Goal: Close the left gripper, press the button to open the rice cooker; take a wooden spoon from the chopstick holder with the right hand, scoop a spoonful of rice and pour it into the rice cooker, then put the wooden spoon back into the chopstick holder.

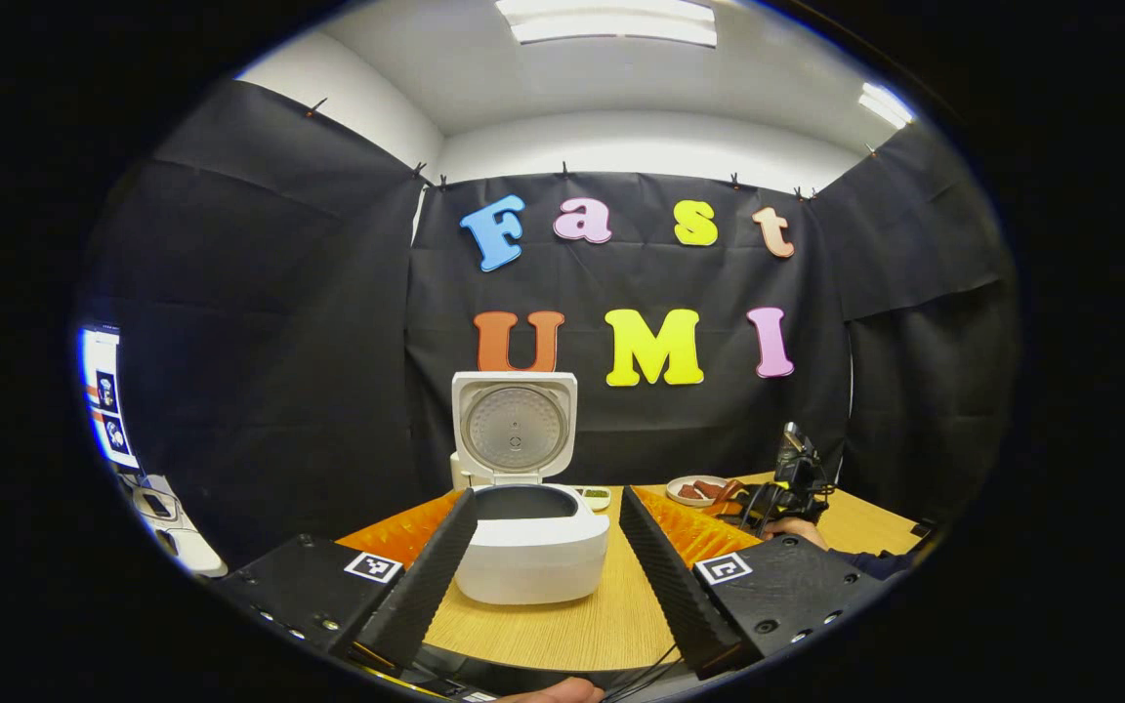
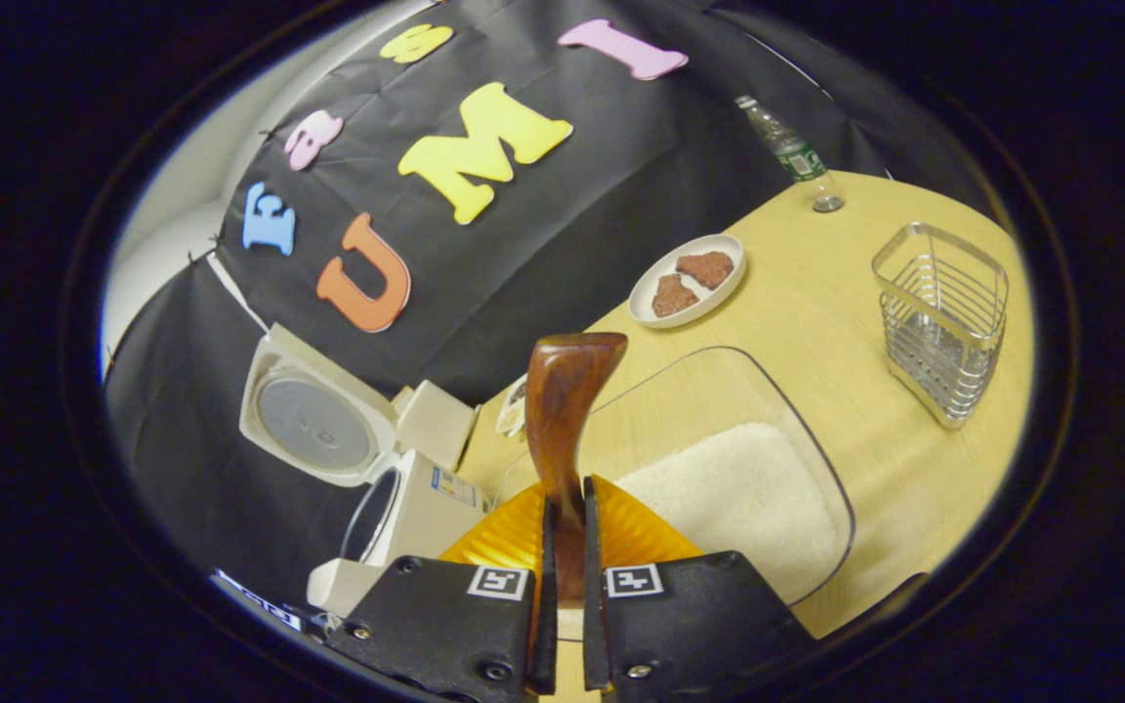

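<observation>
In the right gripper view we see our right hand-held gripper [image 2: 563, 517] clamped on the wooden spoon [image 2: 562, 410]: both fingers press against the spoon's sides, and its broad dark end rises ahead of them, tilted a little to the right. Which end we hold we cannot tell for sure. Just beyond and to the right lies the clear container [image 2: 797, 430] with a heap of white rice [image 2: 738, 488] in its near part; the spoon hangs above its left edge and does not touch the rice. To the left stands the rice cooker [image 2: 406, 508], its lid [image 2: 313, 420] swung fully up. Farther off on the table [image 2: 846, 322] we see a white plate [image 2: 687, 279] with two brown pieces, a wire chopstick holder [image 2: 941, 322] well to the right, and a bottle [image 2: 789, 151] at the far edge.

In the left gripper view our left hand-held gripper [image 1: 548, 547] has its fingers spread wide and grips nothing; the rice cooker [image 1: 531, 547] sits between and beyond them, pot mouth showing. At far right the other gripper [image 1: 792, 483] works over the table [image 1: 572, 625].

We judge the button press done and the spoon taken, so the scooping step is in hand. Next we need to dip the spoon's bowl into the rice, lift it level, carry it left over the open pot and tip it. Keeping the load level on the way across matters most.
</observation>
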Action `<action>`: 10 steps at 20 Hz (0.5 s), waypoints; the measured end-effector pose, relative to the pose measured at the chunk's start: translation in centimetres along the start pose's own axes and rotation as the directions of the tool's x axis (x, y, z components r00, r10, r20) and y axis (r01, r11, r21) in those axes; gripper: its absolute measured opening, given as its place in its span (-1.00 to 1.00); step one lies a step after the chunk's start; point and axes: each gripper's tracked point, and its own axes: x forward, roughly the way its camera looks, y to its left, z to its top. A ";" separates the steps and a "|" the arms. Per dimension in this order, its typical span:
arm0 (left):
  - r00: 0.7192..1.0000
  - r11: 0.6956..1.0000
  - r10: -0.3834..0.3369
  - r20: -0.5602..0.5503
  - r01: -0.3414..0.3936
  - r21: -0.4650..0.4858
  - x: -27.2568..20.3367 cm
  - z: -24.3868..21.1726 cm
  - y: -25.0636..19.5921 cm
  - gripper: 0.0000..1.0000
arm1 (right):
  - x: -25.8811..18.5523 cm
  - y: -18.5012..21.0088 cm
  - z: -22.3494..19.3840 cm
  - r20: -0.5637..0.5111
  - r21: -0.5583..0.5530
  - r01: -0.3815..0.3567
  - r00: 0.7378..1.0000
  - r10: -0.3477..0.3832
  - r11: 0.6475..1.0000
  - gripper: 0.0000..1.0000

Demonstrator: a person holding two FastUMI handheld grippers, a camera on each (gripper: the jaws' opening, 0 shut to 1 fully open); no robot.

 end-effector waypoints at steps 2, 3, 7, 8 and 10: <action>1.000 1.000 0.000 -0.003 0.000 0.000 0.2 -0.1 -0.1 0.87 | -0.9 -0.2 1.1 0.021 0.047 -0.021 1.000 0.020 0.999 -0.69; 1.000 1.000 0.000 -0.007 0.000 -0.002 0.3 -0.2 -0.1 0.87 | -1.3 -0.4 1.8 0.036 0.065 -0.031 0.999 0.029 0.997 -0.69; 1.000 1.000 0.001 -0.017 -0.001 -0.003 0.5 -0.6 -0.2 0.87 | -2.6 -1.5 4.0 0.076 0.195 -0.070 0.996 0.056 0.978 -0.70; 1.000 1.000 0.001 -0.017 -0.001 -0.003 0.5 -0.6 -0.3 0.87 | -3.0 -1.7 4.4 0.079 0.235 -0.087 0.994 0.070 0.968 -0.69; 1.000 1.000 0.001 -0.022 -0.001 -0.001 0.5 -0.8 -0.3 0.87 | -3.4 -1.7 5.3 0.092 0.326 -0.137 0.989 0.113 0.935 -0.70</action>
